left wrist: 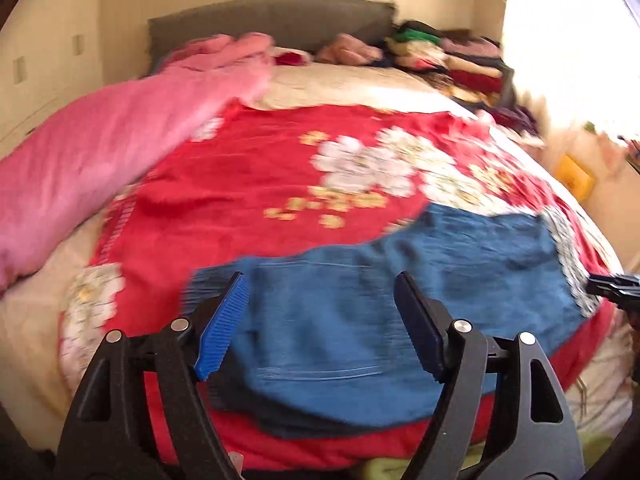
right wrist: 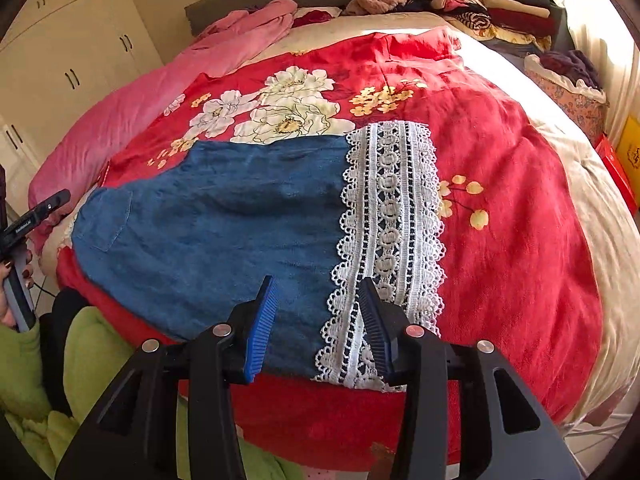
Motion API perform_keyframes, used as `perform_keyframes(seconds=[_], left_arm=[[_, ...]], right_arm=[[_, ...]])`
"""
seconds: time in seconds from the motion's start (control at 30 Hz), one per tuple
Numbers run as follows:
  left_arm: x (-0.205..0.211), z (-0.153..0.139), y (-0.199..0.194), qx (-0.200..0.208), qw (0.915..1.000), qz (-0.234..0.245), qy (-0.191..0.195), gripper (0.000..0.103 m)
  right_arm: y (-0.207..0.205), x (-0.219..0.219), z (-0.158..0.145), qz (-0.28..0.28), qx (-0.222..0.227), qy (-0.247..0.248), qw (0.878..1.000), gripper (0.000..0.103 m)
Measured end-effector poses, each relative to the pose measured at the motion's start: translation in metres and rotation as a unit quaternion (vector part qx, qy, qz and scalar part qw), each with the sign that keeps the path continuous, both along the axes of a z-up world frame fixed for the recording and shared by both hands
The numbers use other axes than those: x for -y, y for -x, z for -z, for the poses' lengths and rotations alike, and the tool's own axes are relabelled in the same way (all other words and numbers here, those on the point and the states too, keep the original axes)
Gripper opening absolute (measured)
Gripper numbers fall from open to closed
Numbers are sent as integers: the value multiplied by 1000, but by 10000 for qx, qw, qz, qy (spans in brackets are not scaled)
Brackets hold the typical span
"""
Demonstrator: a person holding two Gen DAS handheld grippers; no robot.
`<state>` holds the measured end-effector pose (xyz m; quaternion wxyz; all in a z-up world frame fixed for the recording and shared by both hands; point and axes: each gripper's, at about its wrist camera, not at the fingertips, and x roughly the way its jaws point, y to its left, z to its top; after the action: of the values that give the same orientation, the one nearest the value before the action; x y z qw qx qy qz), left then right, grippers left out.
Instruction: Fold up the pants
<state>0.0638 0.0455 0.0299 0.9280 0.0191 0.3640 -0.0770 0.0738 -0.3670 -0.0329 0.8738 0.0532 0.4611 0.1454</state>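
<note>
Blue denim pants with a wide white lace hem lie flat on a red floral bedspread. They also show in the blurred left wrist view, lace hem at the right. My left gripper is open and empty above the waist end of the pants. My right gripper is open and empty above the near edge, by the seam between denim and lace. The left gripper shows at the left edge of the right wrist view. The right gripper shows at the right edge of the left wrist view.
A pink duvet lies along the bed's left side. Stacks of folded clothes sit at the far right by the grey headboard. White wardrobes stand at the left. A basket of clothes sits at the right.
</note>
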Motion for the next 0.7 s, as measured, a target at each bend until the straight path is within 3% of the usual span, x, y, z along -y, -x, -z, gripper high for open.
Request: perform_keyframes(seconds=[0.13, 0.2, 0.33, 0.53, 0.7], left_arm=[[49, 11, -21, -163, 9977, 626, -210, 68], [66, 15, -38, -264, 9960, 831, -186, 68], [90, 24, -70, -477, 9933, 1034, -201, 68], [108, 35, -117, -702, 9910, 1122, -223, 68], [113, 59, -148, -939, 9897, 1057, -238, 68]], right_arm=[[-3, 9, 24, 157, -458, 128, 9987, 41], [-2, 15, 32, 162, -508, -48, 9986, 41], [-3, 16, 19, 51, -412, -103, 9991, 41], [-43, 50, -31, 408, 327, -190, 9985, 41], [-103, 65, -23, 514, 111, -400, 9978, 41]])
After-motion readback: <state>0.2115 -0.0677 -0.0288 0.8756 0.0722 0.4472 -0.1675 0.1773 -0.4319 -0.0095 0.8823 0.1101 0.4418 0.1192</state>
